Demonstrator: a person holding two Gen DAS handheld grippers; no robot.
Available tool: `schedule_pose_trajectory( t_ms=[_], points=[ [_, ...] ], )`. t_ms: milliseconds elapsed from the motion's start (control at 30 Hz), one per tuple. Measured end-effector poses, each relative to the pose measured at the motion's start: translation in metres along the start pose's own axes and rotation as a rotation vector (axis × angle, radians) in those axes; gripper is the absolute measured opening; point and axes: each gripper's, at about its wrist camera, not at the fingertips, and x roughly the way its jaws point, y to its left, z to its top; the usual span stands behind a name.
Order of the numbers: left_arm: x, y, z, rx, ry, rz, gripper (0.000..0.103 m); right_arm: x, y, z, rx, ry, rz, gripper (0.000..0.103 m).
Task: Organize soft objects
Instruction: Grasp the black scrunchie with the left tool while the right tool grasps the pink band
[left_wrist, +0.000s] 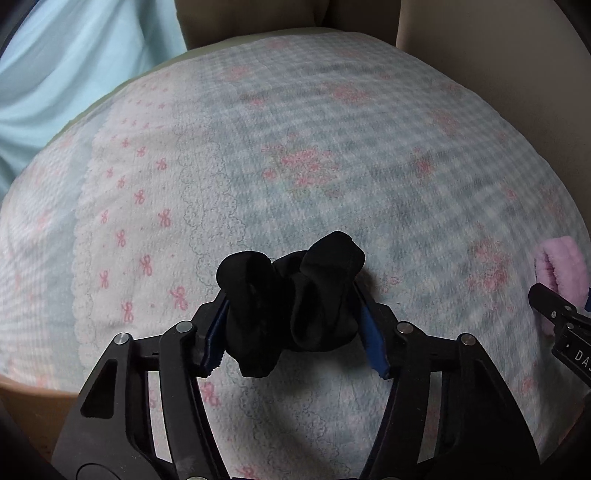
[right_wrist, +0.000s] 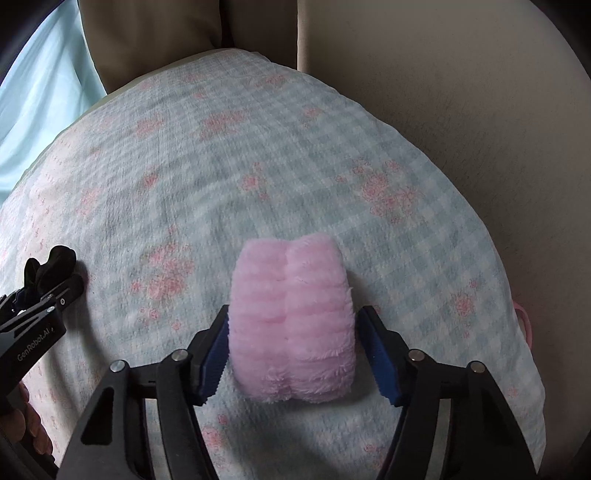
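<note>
Nearest the left wrist camera, the left gripper (left_wrist: 291, 317) is clamped on a bundle of black socks (left_wrist: 291, 295), its blue pads pressing in from 9 and 3 o'clock. The cloth bulges out above the fingers and sags below them, so it looks light, limp and easily squeezed. A hold across the thick middle, as here, seems safest, since a loose end would likely slip free.

Nearest the right wrist camera, the right gripper (right_wrist: 291, 347) sits either side of a fluffy pink roll (right_wrist: 291, 321). The left pad touches the pile; whether the right pad presses it cannot be told, though the roll appears held. It looks plush, springy and weightless, best gripped across its waist.

Beyond both tools lies a checked blanket (left_wrist: 332, 129) with pink flowers, covering a cushion. At 9 o'clock in the right view the left gripper shows. Farthest, at 12 o'clock, are beige cushions (right_wrist: 443, 92) and pale blue fabric (left_wrist: 74, 55) at 10 o'clock.
</note>
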Motion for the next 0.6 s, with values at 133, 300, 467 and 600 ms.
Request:
schedule_pose_trajectory(
  t_ms=[133, 300, 467, 600],
  points=[
    [-0.004, -0.005, 0.000, 0.020, -0.006, 0.006, 0.030, -0.004, 0.001, 0.003, -0.022, -0.007, 0.002, 0.043],
    [-0.010, -0.009, 0.000, 0.018, -0.007, 0.004, 0.023, -0.008, 0.003, 0.006, -0.023, -0.011, 0.021, 0.042],
    [-0.031, -0.011, 0.005, 0.013, -0.041, -0.003, 0.023, -0.024, 0.006, 0.011, -0.032, -0.039, 0.043, 0.041],
    [-0.056, -0.010, 0.013, 0.001, -0.073, -0.005, 0.023, -0.045, 0.007, 0.017, -0.043, -0.071, 0.051, 0.041]
  ],
)
